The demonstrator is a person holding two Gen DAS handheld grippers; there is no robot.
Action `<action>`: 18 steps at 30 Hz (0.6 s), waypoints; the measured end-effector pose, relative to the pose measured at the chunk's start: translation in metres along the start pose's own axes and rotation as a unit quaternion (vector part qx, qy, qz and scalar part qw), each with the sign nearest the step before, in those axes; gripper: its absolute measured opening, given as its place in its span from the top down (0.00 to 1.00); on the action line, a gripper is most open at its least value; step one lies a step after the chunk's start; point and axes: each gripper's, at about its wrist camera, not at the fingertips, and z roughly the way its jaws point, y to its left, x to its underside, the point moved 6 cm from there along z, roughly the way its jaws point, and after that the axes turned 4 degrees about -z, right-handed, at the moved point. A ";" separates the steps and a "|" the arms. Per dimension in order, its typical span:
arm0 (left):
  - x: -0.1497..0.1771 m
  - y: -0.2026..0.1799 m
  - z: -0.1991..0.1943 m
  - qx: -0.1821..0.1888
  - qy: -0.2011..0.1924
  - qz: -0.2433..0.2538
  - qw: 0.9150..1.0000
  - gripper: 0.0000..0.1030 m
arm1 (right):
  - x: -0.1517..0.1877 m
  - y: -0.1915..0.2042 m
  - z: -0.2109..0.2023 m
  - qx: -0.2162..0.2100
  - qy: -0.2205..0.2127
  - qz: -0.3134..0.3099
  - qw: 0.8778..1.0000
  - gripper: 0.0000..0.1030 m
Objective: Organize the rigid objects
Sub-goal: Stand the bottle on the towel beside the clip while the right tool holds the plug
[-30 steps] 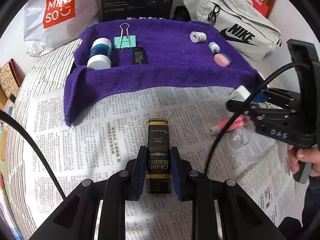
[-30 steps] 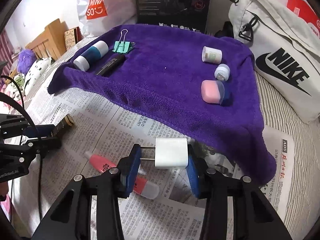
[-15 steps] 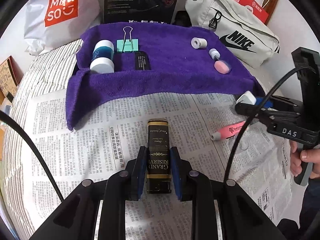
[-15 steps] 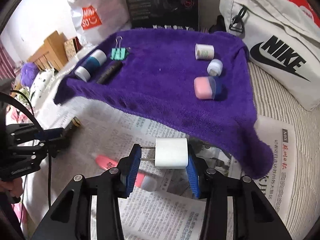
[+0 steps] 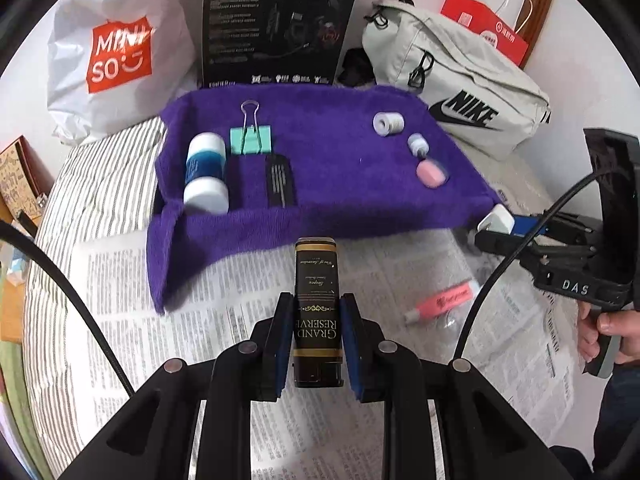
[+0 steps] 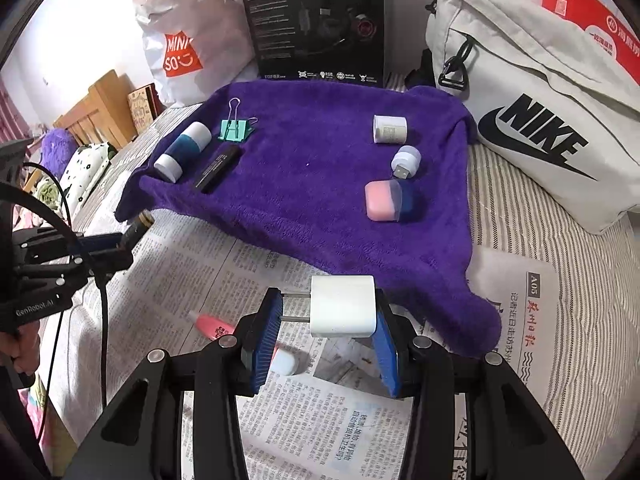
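Note:
My left gripper is shut on a black and gold box printed "Grand Reserve", held above the newspaper just in front of the purple towel. The right gripper is shut on a white charger plug, its prongs pointing left, over the towel's near edge. On the towel lie a blue-and-white bottle, a teal binder clip, a black stick, a white roll, a small USB lamp and a pink-and-blue case. A pink tube rests on the newspaper.
Newspaper covers a striped bedspread. Behind the towel stand a white Miniso bag, a black headset box, a grey Nike bag and a red paper bag. A person's hand holds the right gripper's handle.
Both grippers have risen a little with the box and the charger still held, so the towel and the things behind it show from higher up. Nothing on the towel has moved.

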 end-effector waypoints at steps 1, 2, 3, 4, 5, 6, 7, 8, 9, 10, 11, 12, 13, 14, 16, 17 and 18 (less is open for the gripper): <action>-0.004 0.000 -0.001 0.000 -0.002 0.000 1.000 0.78 | -0.001 -0.001 0.000 0.001 -0.001 0.000 1.000 0.58; -0.006 0.000 -0.001 0.000 -0.004 0.001 1.000 0.78 | -0.003 -0.002 -0.002 0.002 -0.002 0.000 1.000 0.58; -0.009 -0.001 -0.001 0.001 -0.006 0.001 1.000 0.78 | -0.004 -0.003 -0.003 0.002 -0.004 0.000 1.000 0.58; -0.014 -0.001 -0.001 0.002 -0.007 0.001 1.000 0.78 | -0.006 -0.004 -0.004 0.000 -0.005 0.002 1.000 0.58; -0.017 -0.001 -0.001 0.002 -0.009 0.002 1.000 0.78 | -0.008 -0.006 -0.004 -0.004 -0.006 0.006 1.000 0.58; -0.021 -0.001 0.000 0.003 -0.010 0.003 1.000 0.78 | -0.008 -0.008 -0.004 -0.006 -0.007 0.011 1.000 0.58; -0.025 -0.001 0.001 0.005 -0.010 0.004 1.000 0.78 | -0.010 -0.010 -0.004 -0.009 -0.007 0.016 1.000 0.58; -0.028 -0.001 0.002 0.005 -0.011 0.004 1.000 0.78 | -0.012 -0.012 -0.005 -0.009 -0.008 0.019 1.000 0.58; -0.031 0.000 0.004 0.005 -0.010 0.004 1.000 0.78 | -0.014 -0.014 -0.005 -0.011 -0.010 0.021 1.000 0.58; -0.034 0.000 0.005 0.004 -0.010 0.005 1.000 0.78 | -0.016 -0.015 -0.005 -0.012 -0.010 0.022 1.000 0.58; -0.038 0.001 0.006 0.002 -0.011 0.005 1.000 0.78 | -0.019 -0.016 -0.005 -0.012 -0.011 0.022 1.000 0.58; -0.041 0.002 0.007 0.002 -0.010 0.005 1.000 0.78 | -0.022 -0.016 -0.004 -0.011 -0.013 0.021 1.000 0.58; -0.045 0.003 0.009 0.002 -0.010 0.004 1.000 0.78 | -0.025 -0.016 -0.004 -0.011 -0.014 0.020 1.000 0.58; -0.050 0.005 0.009 0.001 -0.012 0.002 1.000 0.78 | -0.028 -0.016 -0.004 -0.011 -0.016 0.018 1.000 0.58; -0.058 0.008 0.012 0.004 -0.013 -0.005 1.000 0.78 | -0.035 -0.015 -0.005 -0.010 -0.021 0.014 1.000 0.58; -0.062 0.010 0.014 0.002 -0.013 -0.008 1.000 0.78 | -0.038 -0.015 -0.005 -0.010 -0.022 0.013 1.000 0.58; -0.067 0.013 0.017 -0.002 -0.013 -0.012 1.000 0.78 | -0.040 -0.014 -0.005 -0.012 -0.024 0.012 1.000 0.58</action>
